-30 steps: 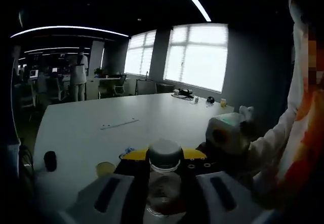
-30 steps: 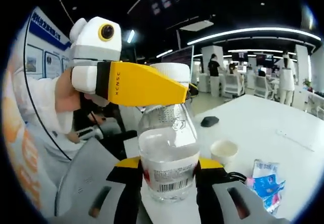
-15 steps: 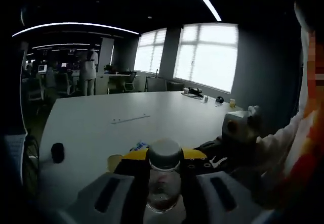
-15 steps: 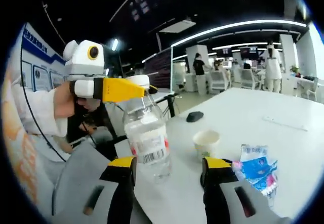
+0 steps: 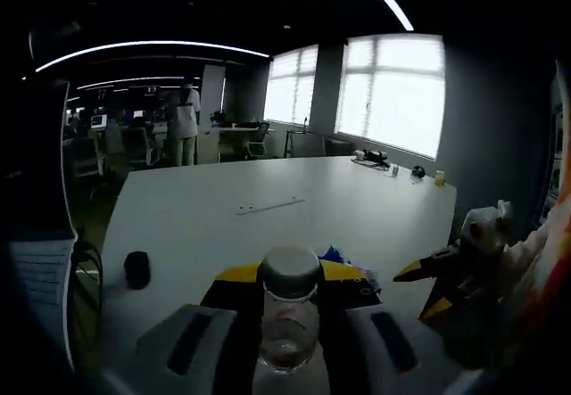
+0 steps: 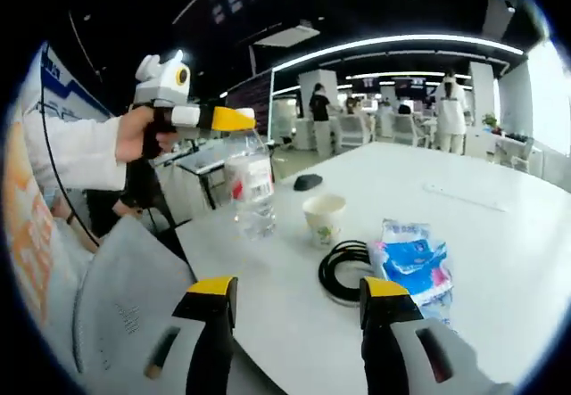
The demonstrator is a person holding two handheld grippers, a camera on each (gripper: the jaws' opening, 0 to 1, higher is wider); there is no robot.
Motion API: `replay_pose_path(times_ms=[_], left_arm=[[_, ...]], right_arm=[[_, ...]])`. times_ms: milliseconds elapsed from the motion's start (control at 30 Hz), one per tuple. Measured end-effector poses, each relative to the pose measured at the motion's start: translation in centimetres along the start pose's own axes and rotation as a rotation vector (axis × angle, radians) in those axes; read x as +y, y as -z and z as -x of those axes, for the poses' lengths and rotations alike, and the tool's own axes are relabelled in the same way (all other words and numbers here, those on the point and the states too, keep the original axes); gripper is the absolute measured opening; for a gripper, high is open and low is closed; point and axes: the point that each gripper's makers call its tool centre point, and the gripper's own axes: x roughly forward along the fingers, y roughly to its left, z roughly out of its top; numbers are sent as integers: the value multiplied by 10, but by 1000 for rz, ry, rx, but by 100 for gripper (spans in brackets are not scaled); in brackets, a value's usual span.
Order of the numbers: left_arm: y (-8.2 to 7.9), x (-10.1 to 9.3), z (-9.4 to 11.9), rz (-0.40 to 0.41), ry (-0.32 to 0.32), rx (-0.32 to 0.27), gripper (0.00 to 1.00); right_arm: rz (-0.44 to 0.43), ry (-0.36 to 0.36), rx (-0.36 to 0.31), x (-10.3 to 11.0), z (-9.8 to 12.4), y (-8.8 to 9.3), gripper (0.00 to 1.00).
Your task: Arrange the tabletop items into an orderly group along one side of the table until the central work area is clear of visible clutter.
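White table (image 6: 500, 234): carries clear bottle (image 6: 252, 192) at 10 o'clock, clenched at the cap by left hand-held gripper (image 6: 234, 119). Right hand-held gripper (image 6: 299, 310): released, empty. Blue packet (image 6: 412, 257), black cable coil (image 6: 343, 272), paper cup (image 6: 325, 218) mid-table; black mouse (image 6: 308, 181) beyond.

I am working in an open-plan office: a long white meeting table (image 5: 268, 221), rows of desks with monitors (image 5: 98, 121) and office chairs (image 6: 406, 130) behind, people standing among them, ceiling light strips (image 6: 393, 43), large blinded windows (image 5: 390, 92).
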Motion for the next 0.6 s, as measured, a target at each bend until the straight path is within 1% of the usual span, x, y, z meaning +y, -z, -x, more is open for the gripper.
replay_pose_path(times_ms=[33, 67, 100, 133, 167, 200, 233, 300, 367, 433, 500, 533, 600], left_arm=[[1, 6, -1, 2, -12, 8, 20], [2, 10, -2, -1, -18, 12, 20], [1, 13, -2, -8, -21, 15, 20], [1, 17, -3, -19, -24, 19, 20], [0, 19, -4, -25, -25, 21, 20], [-2, 23, -5, -32, -29, 24, 20], [-2, 26, -6, -35, -34, 29, 20], [-2, 33, -10, -39, -39, 35, 20], [1, 39, -16, -58, -41, 56, 20], [4, 44, -22, -69, -40, 74, 20], [7, 49, -29, -71, -39, 82, 20], [9, 52, -32, -68, -44, 87, 20], [12, 57, -37, -51, -46, 90, 20]], right_arm=[[35, -11, -1, 4, -1, 1, 54], [72, -7, 9, 4, 0, 2, 53], [133, 4, 31, 4, 2, 5, 51], [197, 19, 33, 3, 4, 4, 48], [262, 31, 15, 4, 6, -1, 46], [284, 29, 2, 7, 7, -3, 45], [294, 27, -11, 9, 7, -5, 45], [284, 30, -20, 9, 8, -5, 48], [283, 34, -20, 7, 6, -4, 51], [297, 48, -1, 4, 5, 1, 50], [327, 77, 21, -1, 5, 4, 46], [333, 82, 20, -2, 4, 2, 44], [317, 85, 8, -3, 5, 0, 44]])
